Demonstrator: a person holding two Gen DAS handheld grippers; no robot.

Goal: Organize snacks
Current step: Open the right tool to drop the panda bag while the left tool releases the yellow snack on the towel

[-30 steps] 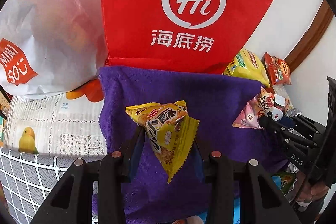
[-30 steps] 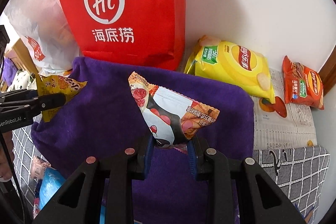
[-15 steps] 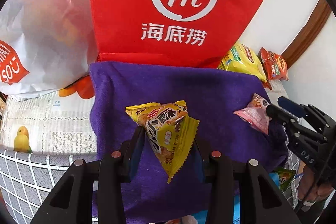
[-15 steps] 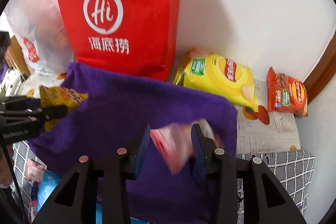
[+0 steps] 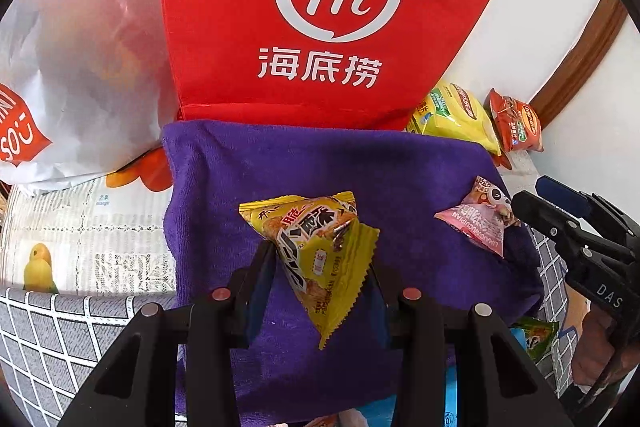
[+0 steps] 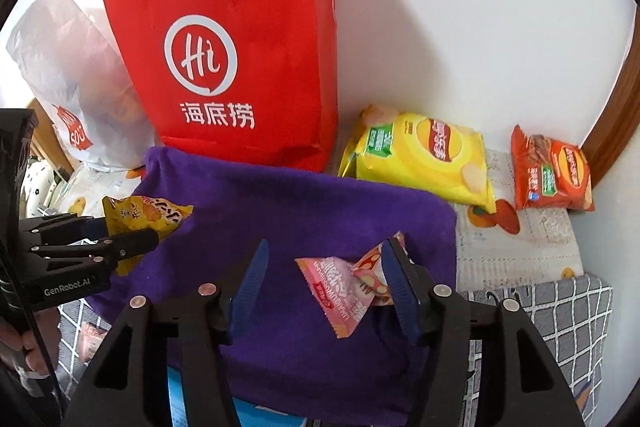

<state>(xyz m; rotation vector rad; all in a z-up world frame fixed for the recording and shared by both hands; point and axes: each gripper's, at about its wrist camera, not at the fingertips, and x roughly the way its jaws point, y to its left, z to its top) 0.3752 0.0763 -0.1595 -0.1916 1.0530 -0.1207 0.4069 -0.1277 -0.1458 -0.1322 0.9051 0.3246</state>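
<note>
My left gripper [image 5: 320, 267] is shut on a yellow snack packet [image 5: 316, 251], held above the purple towel [image 5: 360, 167]. In the right wrist view that packet [image 6: 144, 215] sticks out of the left gripper [image 6: 148, 233] at the left. My right gripper [image 6: 326, 251] has its jaws opening. A pink snack packet [image 6: 348, 287] lies on the towel [image 6: 300, 211] between them and leans on the right finger; the left pad is well apart from it. From the left wrist view the pink packet [image 5: 480, 223] rests at the towel's right side, just in front of the right gripper [image 5: 536, 203].
A red paper bag [image 5: 332, 15] stands upright behind the towel, with a white plastic bag [image 5: 80, 47] to its left. A yellow chips bag [image 6: 420, 155] and an orange snack bag [image 6: 552, 171] lie against the wall at the right. Grey checked cloth [image 6: 560, 307] covers the near edge.
The right gripper's jaws have spread apart and the pink packet has dropped out of their grip onto the towel. The left gripper still holds the yellow packet in the same place.
</note>
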